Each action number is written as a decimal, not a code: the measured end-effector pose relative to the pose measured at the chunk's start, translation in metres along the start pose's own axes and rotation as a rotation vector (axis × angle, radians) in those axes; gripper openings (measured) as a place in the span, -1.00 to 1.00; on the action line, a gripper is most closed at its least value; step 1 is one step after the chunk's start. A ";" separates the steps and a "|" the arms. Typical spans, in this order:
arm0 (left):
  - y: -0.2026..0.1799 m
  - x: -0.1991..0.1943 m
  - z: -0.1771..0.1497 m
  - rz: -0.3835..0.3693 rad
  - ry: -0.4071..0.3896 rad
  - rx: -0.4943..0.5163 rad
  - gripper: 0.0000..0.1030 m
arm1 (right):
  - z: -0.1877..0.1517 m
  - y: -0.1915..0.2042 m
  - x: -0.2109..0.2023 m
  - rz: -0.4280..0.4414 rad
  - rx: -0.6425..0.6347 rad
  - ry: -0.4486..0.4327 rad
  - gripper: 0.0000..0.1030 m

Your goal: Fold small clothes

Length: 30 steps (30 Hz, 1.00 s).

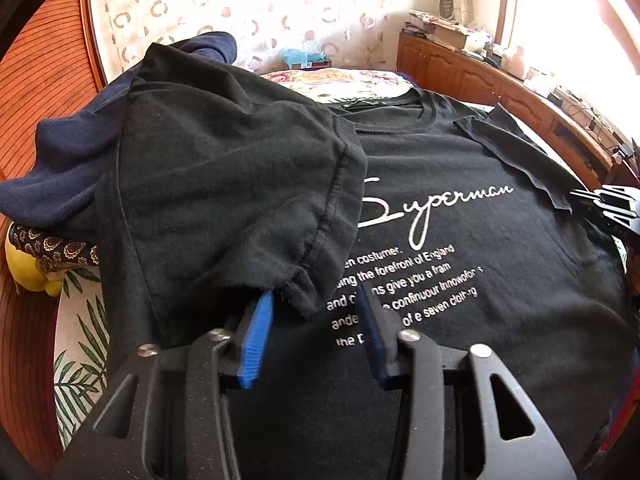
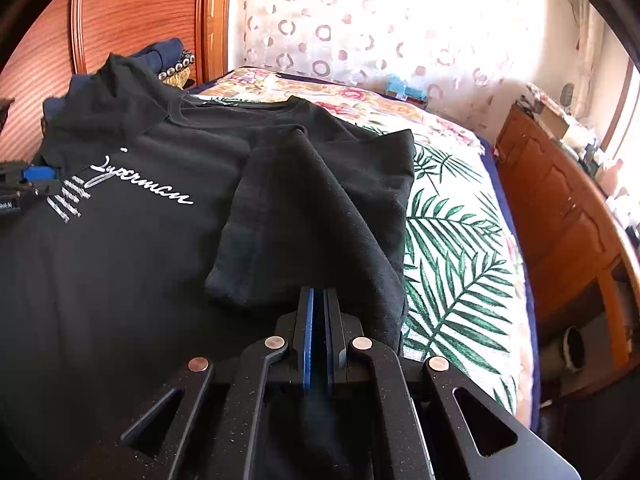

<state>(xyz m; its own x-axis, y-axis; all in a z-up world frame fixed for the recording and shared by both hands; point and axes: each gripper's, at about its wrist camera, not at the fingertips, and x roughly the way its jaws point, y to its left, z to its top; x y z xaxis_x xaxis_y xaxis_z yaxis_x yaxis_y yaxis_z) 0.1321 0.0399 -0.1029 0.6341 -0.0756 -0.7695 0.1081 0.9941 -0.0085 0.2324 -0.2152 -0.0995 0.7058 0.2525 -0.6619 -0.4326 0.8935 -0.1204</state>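
A: Left gripper [image 1: 316,300]?
B: Spread wide; the folded-in sleeve [image 1: 240,184] lies at its eleven o'clock, seemingly just let go.
A: Right gripper [image 2: 319,300]?
B: Blue pads pressed together, probably pinching the black T-shirt [image 2: 120,260] edge to fold that side inward. The shirt lies flat on the leaf-print bedspread [image 2: 456,248].
A: Writing?
B: "Superman" at one o'clock; underneath, "the forefront of England".

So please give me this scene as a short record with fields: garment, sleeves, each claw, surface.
garment: black T-shirt, print side up, "Superman" lettering
left sleeve: folded in over the chest
right sleeve: folded in
left claw: open, at the left sleeve's hem
right claw: shut, at the shirt's right edge
surface: bed with palm-leaf cover
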 end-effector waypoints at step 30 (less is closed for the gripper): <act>0.013 -0.056 0.041 -0.030 -0.113 0.041 0.02 | 0.020 -0.033 -0.002 0.027 0.111 -0.080 -0.19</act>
<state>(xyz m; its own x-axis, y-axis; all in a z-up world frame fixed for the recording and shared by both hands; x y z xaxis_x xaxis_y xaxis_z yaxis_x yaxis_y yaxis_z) 0.1298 0.0539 -0.0338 0.7119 -0.1154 -0.6927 0.1575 0.9875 -0.0026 0.2561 -0.2382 -0.0795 0.7393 0.3022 -0.6018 -0.3908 0.9203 -0.0180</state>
